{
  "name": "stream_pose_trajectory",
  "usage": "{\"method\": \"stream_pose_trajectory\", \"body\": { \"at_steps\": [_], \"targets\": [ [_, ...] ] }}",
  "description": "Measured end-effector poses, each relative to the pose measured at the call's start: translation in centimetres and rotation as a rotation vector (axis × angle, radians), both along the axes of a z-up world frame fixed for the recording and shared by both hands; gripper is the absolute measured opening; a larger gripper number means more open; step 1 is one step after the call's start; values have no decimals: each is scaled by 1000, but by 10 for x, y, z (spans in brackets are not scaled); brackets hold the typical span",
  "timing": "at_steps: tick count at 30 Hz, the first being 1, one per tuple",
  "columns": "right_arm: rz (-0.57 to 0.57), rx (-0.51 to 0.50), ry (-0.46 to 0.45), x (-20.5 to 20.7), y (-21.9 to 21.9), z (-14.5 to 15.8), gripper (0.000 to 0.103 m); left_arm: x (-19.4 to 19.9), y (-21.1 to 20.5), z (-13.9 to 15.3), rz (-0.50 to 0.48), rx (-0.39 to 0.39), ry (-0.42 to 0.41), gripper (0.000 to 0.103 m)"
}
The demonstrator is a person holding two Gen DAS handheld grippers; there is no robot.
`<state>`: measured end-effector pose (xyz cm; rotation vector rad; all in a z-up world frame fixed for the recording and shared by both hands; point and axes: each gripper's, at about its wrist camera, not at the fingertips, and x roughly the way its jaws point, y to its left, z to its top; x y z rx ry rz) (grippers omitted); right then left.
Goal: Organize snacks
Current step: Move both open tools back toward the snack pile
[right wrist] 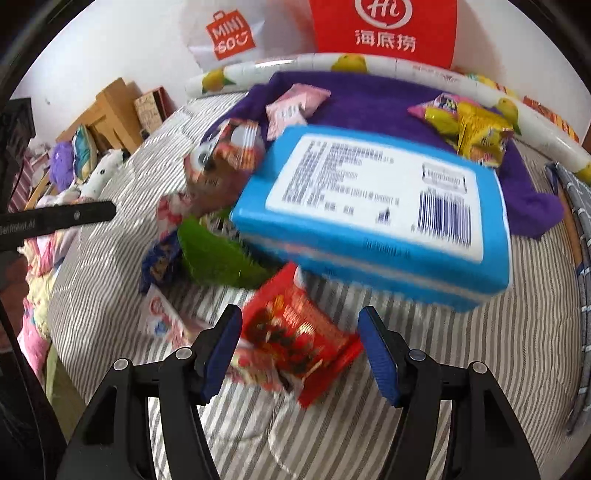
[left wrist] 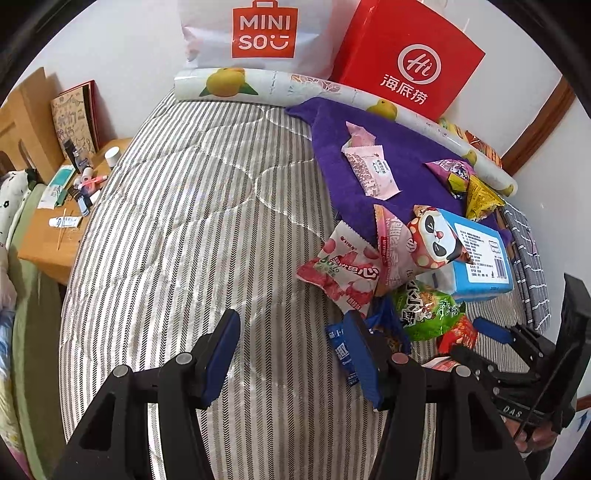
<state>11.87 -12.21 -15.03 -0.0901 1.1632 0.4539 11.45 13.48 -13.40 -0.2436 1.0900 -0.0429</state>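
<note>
My left gripper (left wrist: 293, 354) hangs open over bare striped bedcover (left wrist: 192, 229), nothing between its fingers. A dark blue packet (left wrist: 341, 354) lies just beyond its right finger. Past it is the snack pile: a pink strawberry packet (left wrist: 340, 273), a panda-print packet (left wrist: 432, 240), a blue box (left wrist: 480, 254) and a green packet (left wrist: 424, 306). My right gripper (right wrist: 301, 347) is open and points down over a red snack packet (right wrist: 295, 339), which lies on the bed between its fingers. The blue box (right wrist: 373, 218) rests just beyond. In the left wrist view the right gripper (left wrist: 476, 343) sits at the pile's near edge.
A purple towel (left wrist: 369, 155) holds pink packets (left wrist: 369, 170) and yellow ones (left wrist: 476, 192). A lemon-print roll (left wrist: 229, 83), a white Miniso bag (left wrist: 262, 33) and a red bag (left wrist: 406, 62) line the wall. A cluttered wooden side table (left wrist: 55, 229) stands left of the bed.
</note>
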Motion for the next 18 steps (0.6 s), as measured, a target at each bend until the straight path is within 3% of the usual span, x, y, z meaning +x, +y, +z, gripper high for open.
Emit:
{"method": "stream_pose_trajectory", "body": {
  "at_steps": [7,15,17,18],
  "targets": [
    [14,-35,5,-13,4,-4,65,-3,2,-2,0,-10,-2,56],
    [-15,-94,-17,0,15,-11,65,-10,1,-5,2,-4,6,56],
    [-19,-104,-21,1,18,-12,56,-12,0,-6,-3,1,7,56],
    [-25,-103,-21,2,18,-11,46,-13,-1,-6,-7,4,6,56]
  ]
}}
